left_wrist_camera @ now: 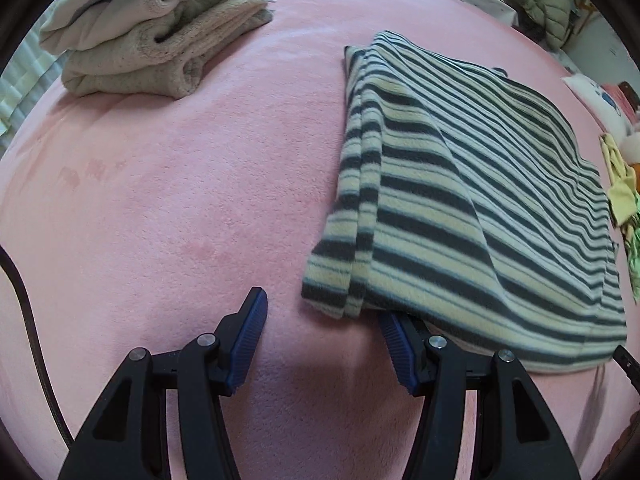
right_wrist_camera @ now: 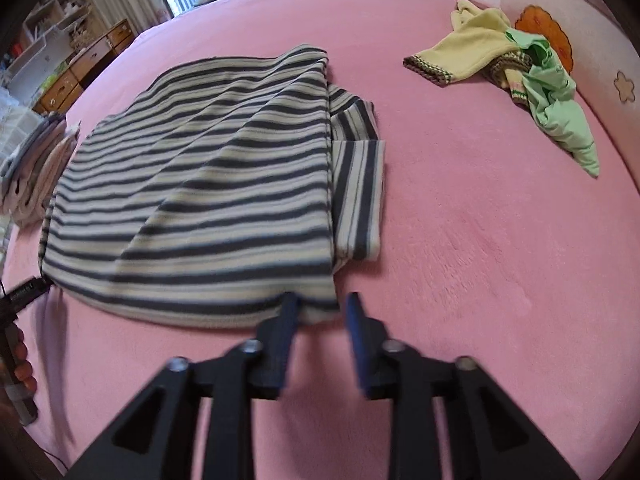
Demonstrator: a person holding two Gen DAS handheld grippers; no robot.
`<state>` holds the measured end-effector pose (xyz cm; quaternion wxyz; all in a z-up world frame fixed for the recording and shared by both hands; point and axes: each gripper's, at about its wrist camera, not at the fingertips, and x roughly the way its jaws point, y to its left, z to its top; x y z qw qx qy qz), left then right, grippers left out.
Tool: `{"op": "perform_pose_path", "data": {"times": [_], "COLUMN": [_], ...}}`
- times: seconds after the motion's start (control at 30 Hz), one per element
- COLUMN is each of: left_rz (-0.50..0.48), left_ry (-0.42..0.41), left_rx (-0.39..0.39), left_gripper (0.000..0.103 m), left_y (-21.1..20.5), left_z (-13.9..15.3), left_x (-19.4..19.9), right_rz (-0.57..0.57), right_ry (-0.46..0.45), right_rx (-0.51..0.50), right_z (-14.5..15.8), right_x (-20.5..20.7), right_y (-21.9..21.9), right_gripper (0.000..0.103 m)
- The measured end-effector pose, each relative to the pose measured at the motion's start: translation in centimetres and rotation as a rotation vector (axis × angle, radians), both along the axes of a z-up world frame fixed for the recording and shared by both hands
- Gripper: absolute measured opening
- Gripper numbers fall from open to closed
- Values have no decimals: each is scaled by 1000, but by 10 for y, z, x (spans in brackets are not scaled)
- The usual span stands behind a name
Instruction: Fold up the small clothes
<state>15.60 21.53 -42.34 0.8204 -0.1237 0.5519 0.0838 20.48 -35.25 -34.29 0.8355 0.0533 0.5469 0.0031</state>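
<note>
Both grippers, left (left_wrist_camera: 322,320) and right (right_wrist_camera: 322,308), hover with jaws spread, pinching nothing, at near hem of striped shirt (right_wrist_camera: 208,184), half-folded on pink bed (right_wrist_camera: 460,220). Likely mid-fold; next: regrip hem corners, fold away.

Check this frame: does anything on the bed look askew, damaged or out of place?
Nothing damaged or spilled. The striped top lies half folded with one sleeve sticking out past its right edge. Yellow and green clothes sit crumpled near the pillow, still unfolded.
</note>
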Motion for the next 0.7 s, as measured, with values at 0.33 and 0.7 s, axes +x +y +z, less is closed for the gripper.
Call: {"op": "perform_pose_path", "data": {"times": [0.33,0.7], "left_rz": [-16,-119], "left_ry": [-12,-104], "left_rx": [-57,-10], "left_gripper": [6,0], "left_y": [33,57], "left_z": [0,27], "left_x": [-1,-2], "right_rz": [-26,40], "right_ry": [-27,-79], "right_rx": [65,-12], "right_z": [-2,16], "right_x": [9,0], "right_y": [-3,-1], "right_gripper": [51,6]}}
